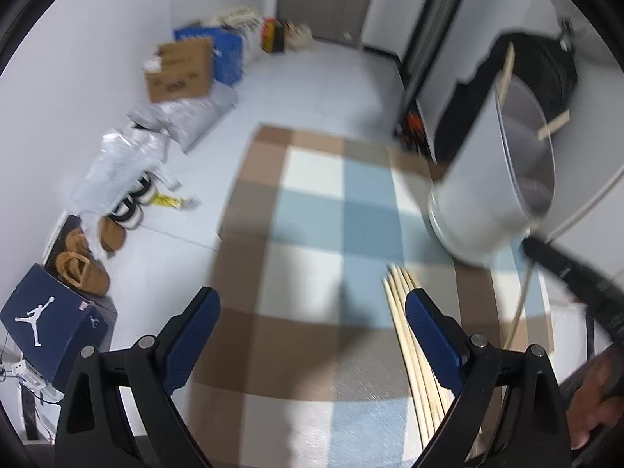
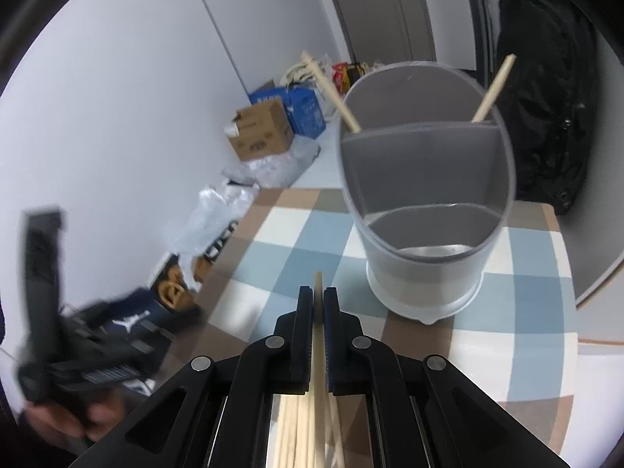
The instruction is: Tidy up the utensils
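A grey utensil holder (image 2: 425, 210) with an inner divider stands on the checked tablecloth (image 2: 280, 241); two wooden chopsticks (image 2: 493, 89) lean in its back compartment. It shows at the right of the left wrist view (image 1: 491, 179). My right gripper (image 2: 318, 304) is shut on a single wooden chopstick (image 2: 319, 355), held above a pile of chopsticks (image 2: 296, 429) on the cloth, short of the holder. My left gripper (image 1: 312, 312) is open and empty above the cloth; the chopstick pile (image 1: 413, 351) lies beside its right finger.
Cardboard box (image 1: 179, 70), blue box (image 1: 226, 50), plastic bags (image 1: 121, 160), shoes (image 1: 82, 265) and a navy shoebox (image 1: 54, 327) sit on the floor at left. A black bag (image 2: 546, 117) stands behind the holder. The other gripper appears blurred at left (image 2: 58, 312).
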Demonstrator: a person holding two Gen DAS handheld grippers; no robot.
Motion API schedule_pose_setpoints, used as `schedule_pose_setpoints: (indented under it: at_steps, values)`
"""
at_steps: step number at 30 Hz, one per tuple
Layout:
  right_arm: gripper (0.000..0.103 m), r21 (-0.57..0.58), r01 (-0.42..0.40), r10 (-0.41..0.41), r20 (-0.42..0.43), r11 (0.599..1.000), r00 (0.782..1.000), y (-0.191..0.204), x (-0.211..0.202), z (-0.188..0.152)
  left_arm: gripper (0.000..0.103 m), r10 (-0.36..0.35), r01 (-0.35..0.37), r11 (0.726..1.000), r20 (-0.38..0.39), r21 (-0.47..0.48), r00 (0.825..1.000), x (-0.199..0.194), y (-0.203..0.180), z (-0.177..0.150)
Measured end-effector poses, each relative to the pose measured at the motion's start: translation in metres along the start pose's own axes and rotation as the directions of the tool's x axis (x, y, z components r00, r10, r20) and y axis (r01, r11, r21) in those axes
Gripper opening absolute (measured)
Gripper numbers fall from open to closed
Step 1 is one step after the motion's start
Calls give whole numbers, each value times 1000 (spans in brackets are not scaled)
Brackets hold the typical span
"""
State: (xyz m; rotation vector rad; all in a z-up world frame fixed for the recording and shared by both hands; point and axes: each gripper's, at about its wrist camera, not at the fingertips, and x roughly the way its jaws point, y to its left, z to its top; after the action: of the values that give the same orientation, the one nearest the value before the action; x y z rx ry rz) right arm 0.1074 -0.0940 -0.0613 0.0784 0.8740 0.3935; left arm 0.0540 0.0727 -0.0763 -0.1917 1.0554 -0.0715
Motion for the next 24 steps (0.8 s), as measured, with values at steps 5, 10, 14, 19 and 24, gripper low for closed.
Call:
schedule_pose_setpoints:
  at_steps: [5, 10, 14, 19, 24]
  values:
    - [4, 29, -35, 33, 54, 999, 998, -13, -23, -1, 93, 5, -3, 1000, -94, 29, 996, 17, -16, -10]
    - [4, 43, -54, 50, 82, 998, 995, -23, -39, -4, 93, 62, -51, 995, -133, 83, 989, 28, -29, -16]
    - [4, 53, -69, 62, 115, 996, 991, -30, -53, -4, 93, 93, -78, 993, -169, 94, 981, 38, -33, -20]
    - [4, 53, -87, 78, 145, 995, 986, -35, -66, -8, 93, 122, -110, 991, -180, 77, 976, 41, -33, -21]
    - [4, 54, -96, 86, 164, 994, 983, -40, -72, -12, 93, 172, -159, 983, -177, 88, 969, 44, -36, -21]
